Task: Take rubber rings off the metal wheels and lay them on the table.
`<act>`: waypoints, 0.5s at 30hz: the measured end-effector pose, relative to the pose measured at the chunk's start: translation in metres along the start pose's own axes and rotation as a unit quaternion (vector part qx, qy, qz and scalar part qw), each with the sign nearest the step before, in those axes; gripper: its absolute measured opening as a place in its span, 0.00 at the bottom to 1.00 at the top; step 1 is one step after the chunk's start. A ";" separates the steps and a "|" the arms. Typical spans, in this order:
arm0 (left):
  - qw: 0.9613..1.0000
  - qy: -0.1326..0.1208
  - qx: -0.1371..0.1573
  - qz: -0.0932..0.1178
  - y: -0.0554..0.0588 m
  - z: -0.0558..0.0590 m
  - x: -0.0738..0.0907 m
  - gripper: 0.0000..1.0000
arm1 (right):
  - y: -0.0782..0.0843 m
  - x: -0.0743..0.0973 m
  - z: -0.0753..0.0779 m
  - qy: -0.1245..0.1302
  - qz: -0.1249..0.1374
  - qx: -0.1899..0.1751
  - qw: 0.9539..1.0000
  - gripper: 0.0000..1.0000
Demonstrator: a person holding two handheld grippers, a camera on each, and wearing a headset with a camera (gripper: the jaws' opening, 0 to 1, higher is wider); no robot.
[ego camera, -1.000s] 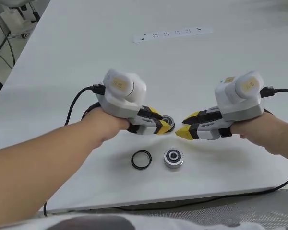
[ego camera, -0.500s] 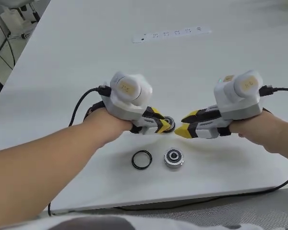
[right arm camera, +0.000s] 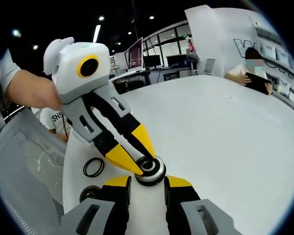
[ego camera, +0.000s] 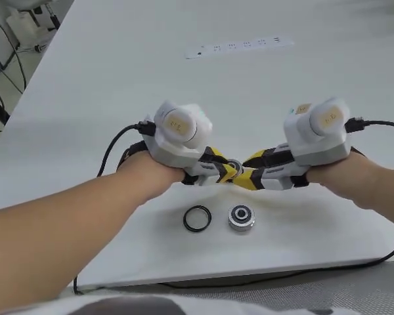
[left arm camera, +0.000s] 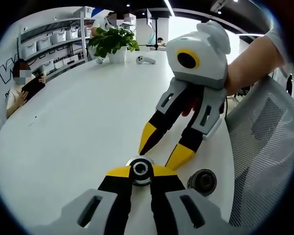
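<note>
above table, left gripper tight on wheel (opposite, right gripper jaws apart)

A large W shows on the wall beside the shelves in the left gripper view, while the right gripper view has big letters beginning with W on a white panel and SH on a white shirt.

One metal wheel held aloft; black rubber ring lies flat beside second wheel.
</note>
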State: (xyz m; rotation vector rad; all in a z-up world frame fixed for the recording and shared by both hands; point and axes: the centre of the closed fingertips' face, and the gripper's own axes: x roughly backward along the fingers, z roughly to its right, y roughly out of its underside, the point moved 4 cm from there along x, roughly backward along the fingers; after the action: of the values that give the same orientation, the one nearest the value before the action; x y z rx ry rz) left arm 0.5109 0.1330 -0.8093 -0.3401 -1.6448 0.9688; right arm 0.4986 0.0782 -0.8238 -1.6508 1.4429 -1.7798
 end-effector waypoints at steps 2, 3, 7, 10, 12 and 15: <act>1.000 0.000 0.000 0.002 0.000 -0.001 0.000 0.08 | 0.000 -0.001 0.000 0.002 -0.001 0.006 1.000 0.25; 1.000 -0.002 0.001 0.003 0.000 -0.001 -0.001 0.08 | -0.001 -0.001 0.001 0.002 -0.001 0.008 1.000 0.25; 1.000 -0.008 -0.009 0.001 0.001 -0.005 -0.002 0.07 | -0.002 -0.002 0.002 0.006 -0.001 0.013 1.000 0.24; 1.000 -0.007 -0.010 -0.001 0.002 -0.005 -0.003 0.07 | -0.003 -0.003 0.003 0.008 -0.001 0.017 1.000 0.25; 1.000 -0.008 -0.010 -0.002 0.002 -0.004 -0.003 0.07 | -0.003 -0.005 0.003 0.008 -0.003 0.022 1.000 0.25; 1.000 -0.007 -0.009 -0.002 0.002 -0.004 -0.002 0.07 | -0.002 -0.007 0.002 0.009 -0.007 0.036 0.999 0.24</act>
State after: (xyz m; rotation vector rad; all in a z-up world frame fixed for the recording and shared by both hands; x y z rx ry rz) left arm 0.5144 0.1342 -0.8118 -0.3425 -1.6680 0.9562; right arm 0.5031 0.0834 -0.8265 -1.6180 1.3617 -1.8368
